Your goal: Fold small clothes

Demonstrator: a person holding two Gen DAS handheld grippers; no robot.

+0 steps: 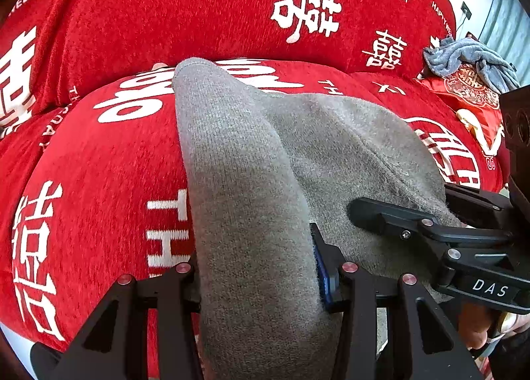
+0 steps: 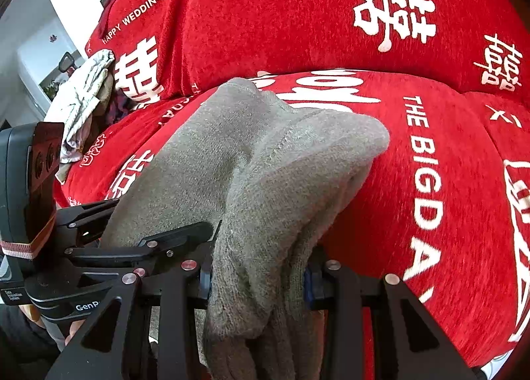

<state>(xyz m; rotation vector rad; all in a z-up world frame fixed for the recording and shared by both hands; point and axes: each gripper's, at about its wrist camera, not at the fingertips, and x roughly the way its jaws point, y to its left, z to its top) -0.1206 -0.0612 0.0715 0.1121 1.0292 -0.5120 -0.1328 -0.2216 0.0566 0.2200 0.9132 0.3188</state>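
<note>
Our left claw (image 1: 261, 277) clamped on grey garment (image 1: 331, 148); our right claw (image 2: 258, 274) pinching bunched edge of same garment (image 2: 265, 181). Garment draped over red sofa cover (image 1: 116, 154); crumpled blue-grey cloth (image 1: 470, 58) far right.

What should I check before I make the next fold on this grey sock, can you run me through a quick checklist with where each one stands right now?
1. Left gripper shut on the grey sock: ok, fabric fills the gap between its fingers.
2. Right gripper shut on the same sock: ok, bunched layers are pinched.
3. Grippers apart from each other: ok, they sit close but show no contact.
4. Sock edges lined up: not ok, the right end is bunched and uneven.
5. Landing spot on the red cover free: ok, the grey cloth pile lies far off.
6. Sock's underside flat: cannot tell, hidden.
</note>
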